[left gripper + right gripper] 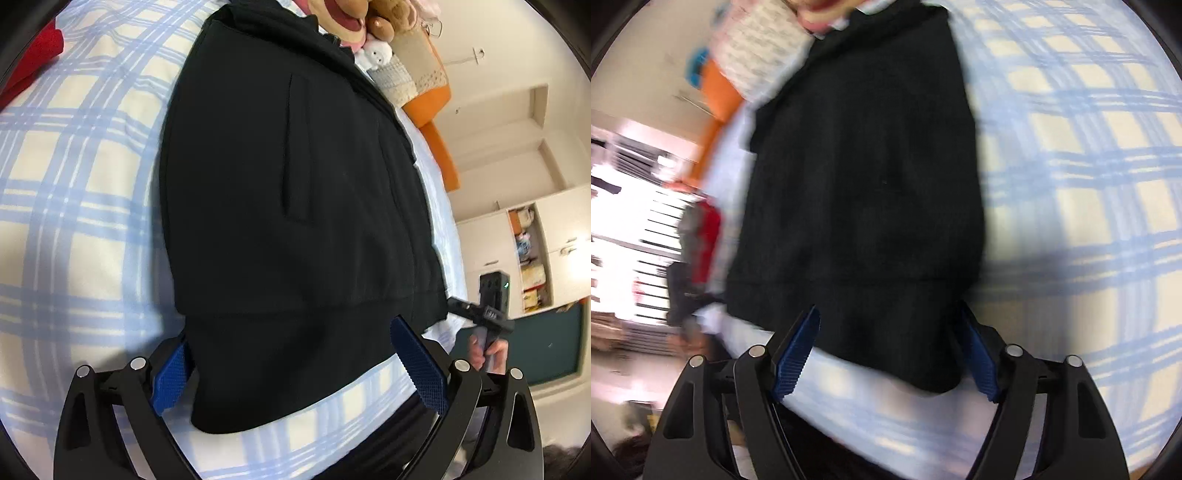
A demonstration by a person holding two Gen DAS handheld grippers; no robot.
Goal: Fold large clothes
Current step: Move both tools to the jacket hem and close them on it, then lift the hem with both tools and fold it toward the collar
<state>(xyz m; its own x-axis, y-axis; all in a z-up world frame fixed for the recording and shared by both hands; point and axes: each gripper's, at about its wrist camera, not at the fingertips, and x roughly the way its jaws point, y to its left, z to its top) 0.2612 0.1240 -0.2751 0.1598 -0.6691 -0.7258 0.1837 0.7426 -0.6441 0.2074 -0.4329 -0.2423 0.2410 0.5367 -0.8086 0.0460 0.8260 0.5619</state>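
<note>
Lying flat on a bed covered with a blue-and-cream checked sheet (74, 192), the black fabric jacket (288, 192) has its ribbed hem towards both cameras. Left gripper (295, 365): blue-padded fingers spread wide on either side of the hem, released, nothing clamped. Right gripper (888, 354): fingers likewise parted around the hem's other corner, grasping nothing; this view is motion-blurred. Plush toys (376, 22) and an orange cushion (428, 99) sit beyond the collar; a red cloth (33, 59) lies at the sheet's far edge.
</note>
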